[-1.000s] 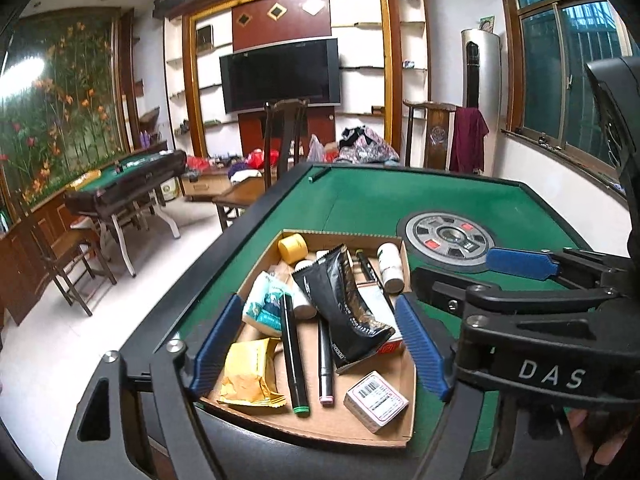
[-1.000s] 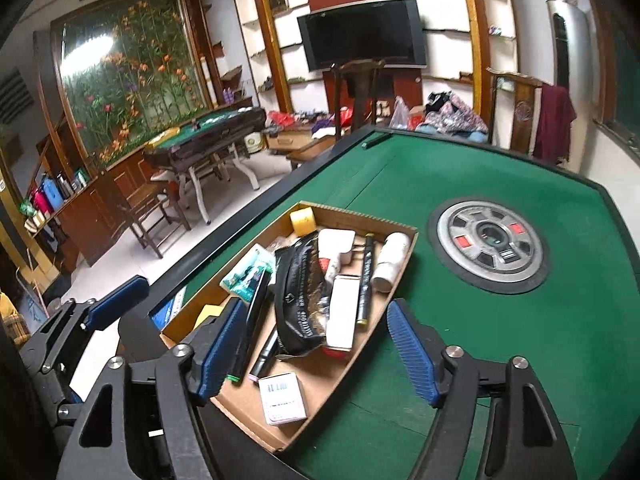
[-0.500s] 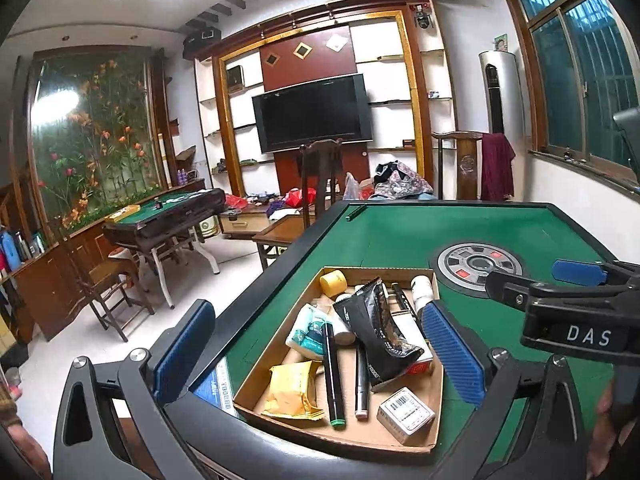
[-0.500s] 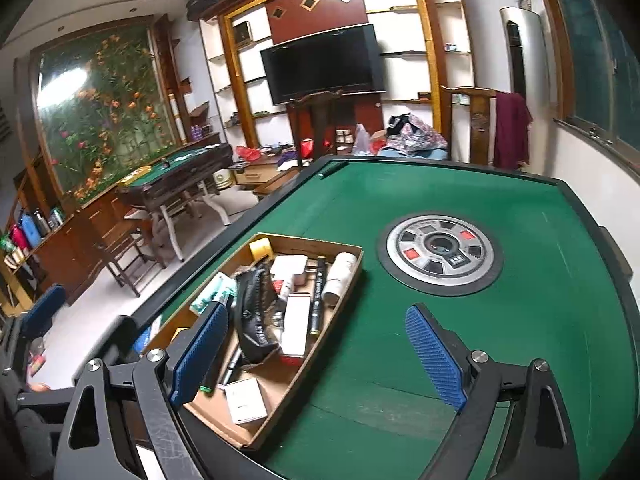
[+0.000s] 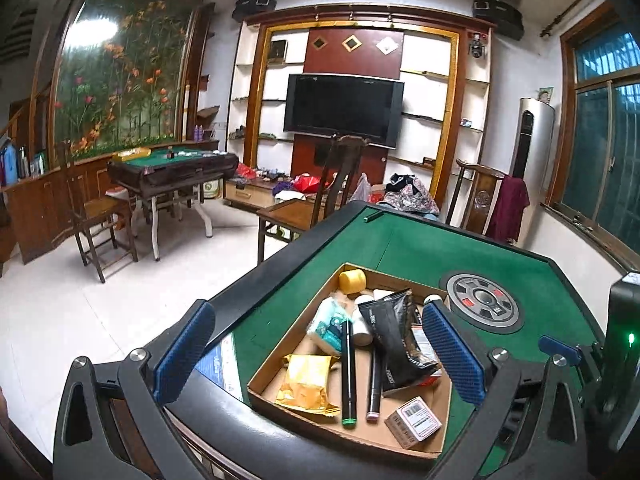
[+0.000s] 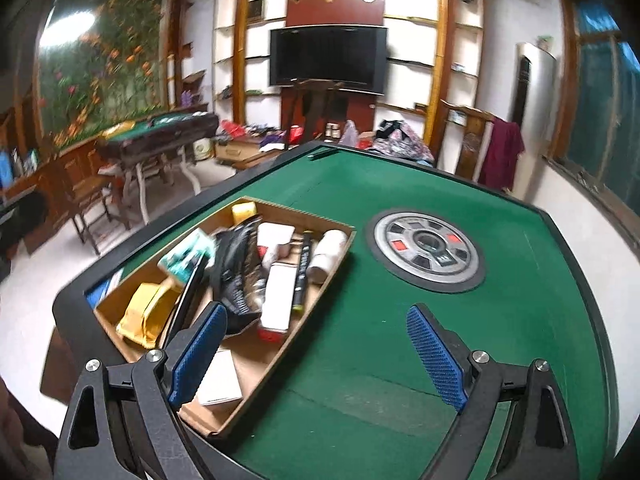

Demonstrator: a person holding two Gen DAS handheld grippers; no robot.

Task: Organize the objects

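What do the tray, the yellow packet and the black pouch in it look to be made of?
Tray: brown corrugated cardboard, matte; fluted edge shows along its rim. Yellow packet: probably plastic or foil film, glossy and crinkled, with crimped ends. Black pouch: likely flexible plastic film, creased, with a slight sheen.

A home living room — wall-mounted television [image 5: 345,109], wooden shelving [image 5: 444,120], green-felt mahjong table [image 5: 440,248], wooden chairs [image 5: 94,216].
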